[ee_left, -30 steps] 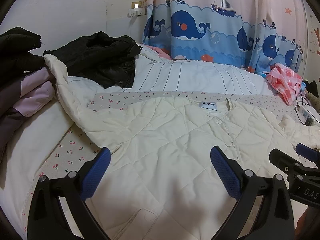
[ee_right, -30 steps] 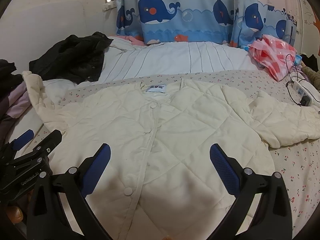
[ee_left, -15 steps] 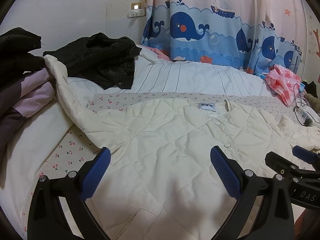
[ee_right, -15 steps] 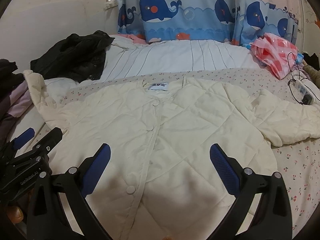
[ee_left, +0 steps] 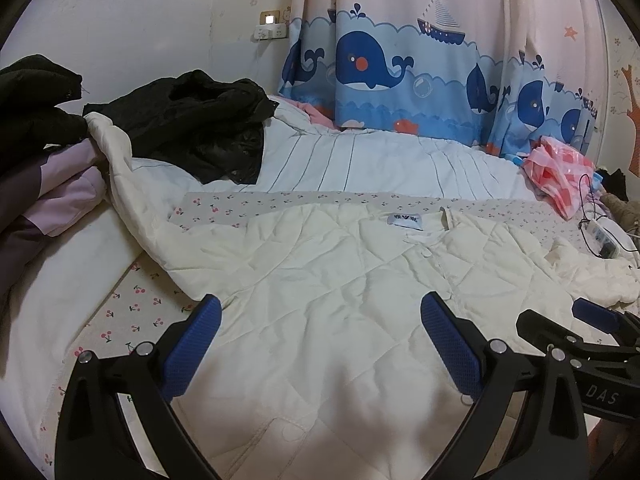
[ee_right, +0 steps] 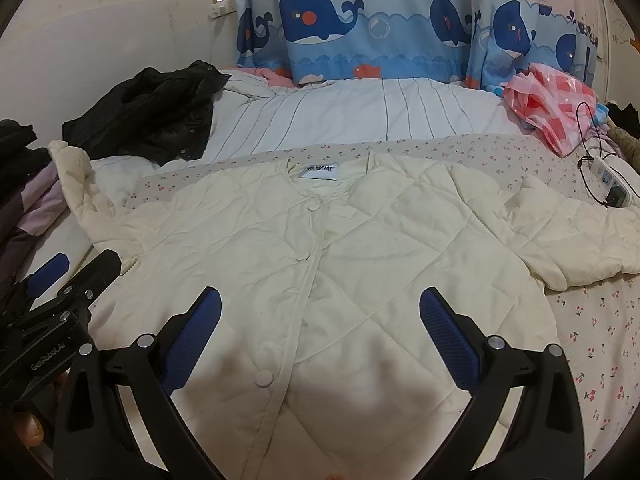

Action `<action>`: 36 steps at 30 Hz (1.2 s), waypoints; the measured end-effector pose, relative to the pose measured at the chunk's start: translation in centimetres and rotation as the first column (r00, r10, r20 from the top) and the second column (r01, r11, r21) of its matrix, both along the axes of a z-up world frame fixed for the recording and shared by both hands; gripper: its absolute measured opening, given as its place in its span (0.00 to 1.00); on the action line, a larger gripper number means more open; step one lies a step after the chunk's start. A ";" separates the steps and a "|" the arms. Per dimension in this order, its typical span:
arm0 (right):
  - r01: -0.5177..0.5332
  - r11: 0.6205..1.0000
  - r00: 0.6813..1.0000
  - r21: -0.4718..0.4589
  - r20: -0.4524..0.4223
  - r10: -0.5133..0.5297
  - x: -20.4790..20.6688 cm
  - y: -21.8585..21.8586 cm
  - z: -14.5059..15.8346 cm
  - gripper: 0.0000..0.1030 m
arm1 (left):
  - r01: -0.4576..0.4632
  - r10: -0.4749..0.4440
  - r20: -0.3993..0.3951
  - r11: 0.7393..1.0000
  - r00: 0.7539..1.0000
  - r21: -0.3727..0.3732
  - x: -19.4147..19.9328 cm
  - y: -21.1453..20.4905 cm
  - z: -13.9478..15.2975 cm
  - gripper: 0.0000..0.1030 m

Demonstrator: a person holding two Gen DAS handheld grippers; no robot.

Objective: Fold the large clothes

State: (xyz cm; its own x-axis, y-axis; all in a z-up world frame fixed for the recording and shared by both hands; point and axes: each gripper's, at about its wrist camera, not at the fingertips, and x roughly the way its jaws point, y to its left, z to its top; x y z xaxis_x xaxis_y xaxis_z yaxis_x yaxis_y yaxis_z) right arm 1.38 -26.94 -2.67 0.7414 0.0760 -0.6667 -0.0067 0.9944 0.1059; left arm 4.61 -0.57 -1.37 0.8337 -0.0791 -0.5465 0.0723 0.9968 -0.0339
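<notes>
A cream quilted jacket point(ee_left: 340, 280) point(ee_right: 360, 240) lies spread flat, front up and buttoned, on the bed. Its collar label point(ee_right: 319, 171) points away from me. One sleeve point(ee_left: 120, 184) runs up to the left onto a clothes pile; the other sleeve point(ee_right: 568, 232) lies bent on the right. My left gripper point(ee_left: 320, 344) hovers open over the jacket's lower left part, holding nothing. My right gripper point(ee_right: 320, 332) hovers open over the lower middle by the button line, also holding nothing. Each gripper shows at the edge of the other's view.
A black jacket point(ee_left: 192, 128) and a purple garment point(ee_left: 52, 192) are heaped at the left. A striped white duvet point(ee_right: 360, 116) lies behind, under a whale curtain point(ee_right: 360, 20). A pink checked bag point(ee_right: 552, 108) and a power strip point(ee_right: 612, 188) sit at the right.
Both grippers have drifted slightly back and up over the jacket; the right one shifted a little right. The jacket has not moved and both stay open.
</notes>
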 end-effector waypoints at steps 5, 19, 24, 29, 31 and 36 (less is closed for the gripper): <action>0.001 1.000 1.000 -0.001 -0.002 -0.001 0.0 0.0 0.0 0.93 | -0.001 0.001 0.000 1.000 1.000 -0.001 0.0 0.0 0.0 0.93; 0.037 0.999 0.999 0.011 -0.024 -0.037 0.0 -0.6 0.1 0.93 | 0.018 -0.007 -0.112 0.995 0.994 0.096 1.0 -1.1 -1.9 0.93; 0.059 0.998 0.997 0.019 -0.054 -0.058 0.7 -2.5 0.5 0.93 | 0.038 -0.024 -0.127 0.994 0.992 0.106 1.1 -1.4 -2.0 0.93; 0.091 0.957 0.960 0.277 -0.279 -0.011 2.3 -5.9 -3.4 0.93 | 0.071 -0.060 -0.247 0.997 0.967 0.036 2.4 -1.0 -3.4 0.93; 0.150 0.871 0.962 0.468 -0.274 -0.019 1.8 -8.7 -3.4 0.93 | 0.077 -0.072 -0.316 0.997 0.946 0.003 3.1 -0.8 -4.5 0.93; 0.232 0.822 0.972 0.520 -0.105 -0.208 -1.9 -17.2 1.3 0.93 | 0.040 -0.052 -0.369 0.998 0.928 -0.040 3.8 0.3 -5.6 0.93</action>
